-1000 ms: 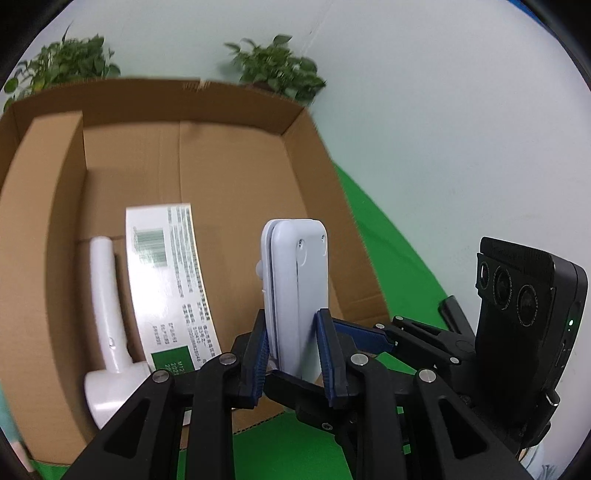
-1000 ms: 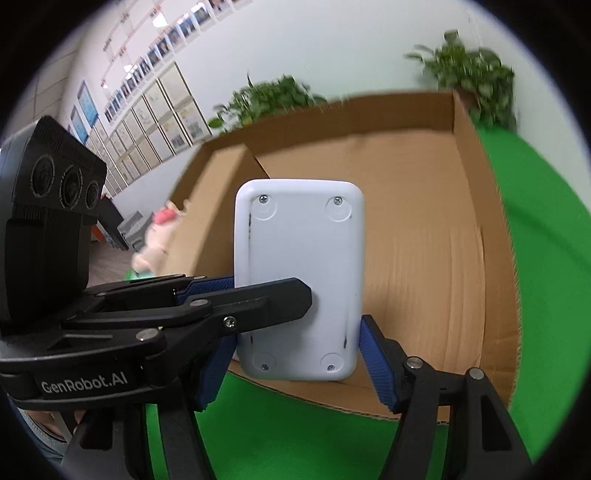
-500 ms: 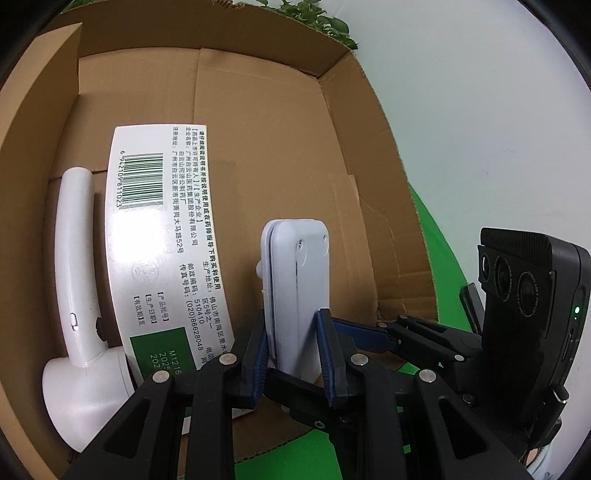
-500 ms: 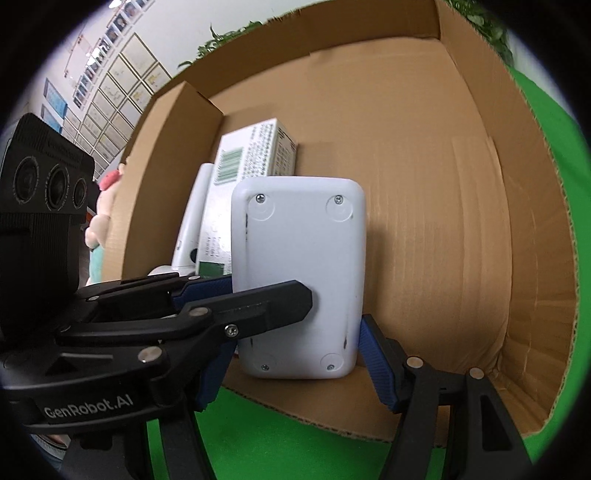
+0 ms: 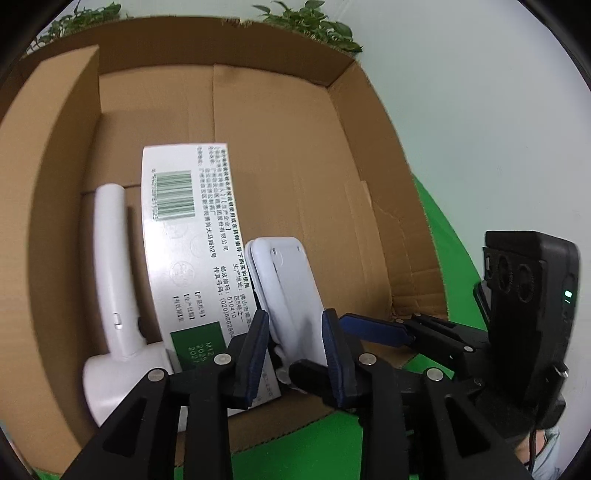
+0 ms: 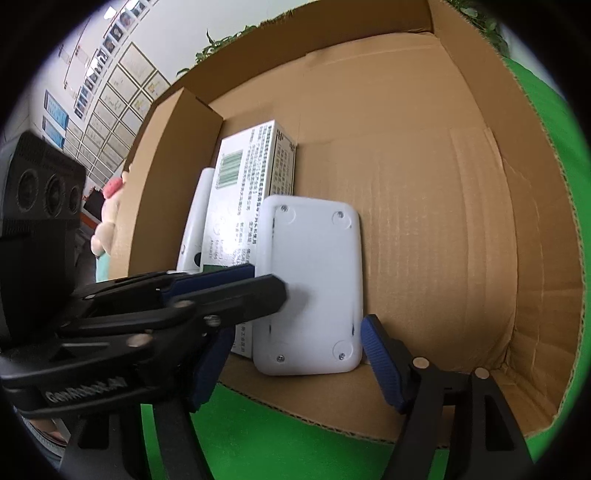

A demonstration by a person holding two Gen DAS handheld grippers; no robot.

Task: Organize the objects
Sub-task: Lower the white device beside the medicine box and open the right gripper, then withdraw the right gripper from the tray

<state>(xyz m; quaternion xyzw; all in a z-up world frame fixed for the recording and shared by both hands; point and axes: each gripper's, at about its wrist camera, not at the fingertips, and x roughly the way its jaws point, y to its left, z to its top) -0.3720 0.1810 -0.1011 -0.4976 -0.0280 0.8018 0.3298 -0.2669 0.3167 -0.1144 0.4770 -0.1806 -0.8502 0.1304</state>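
Note:
A white flat device (image 5: 286,286) (image 6: 314,284) leans inside the open cardboard box (image 5: 280,155) (image 6: 424,184), against a white-and-green printed carton (image 5: 192,236) (image 6: 243,199). My left gripper (image 5: 295,347) has its jaws spread a little wider than the device, which tilts left between them. My right gripper (image 6: 295,354) straddles the device with its jaws wide apart; the right pad stands clear of it. A white handheld appliance (image 5: 110,277) (image 6: 194,225) lies left of the carton.
The box sits on a green surface (image 5: 439,221) (image 6: 280,428). Potted plants (image 5: 314,26) stand behind the box. A plush toy (image 6: 109,218) sits outside the box's left wall. The box floor right of the device is bare cardboard.
The white device has gone from upright in the closed jaws to tilted and resting in the box. Both grippers have opened and drawn back slightly.

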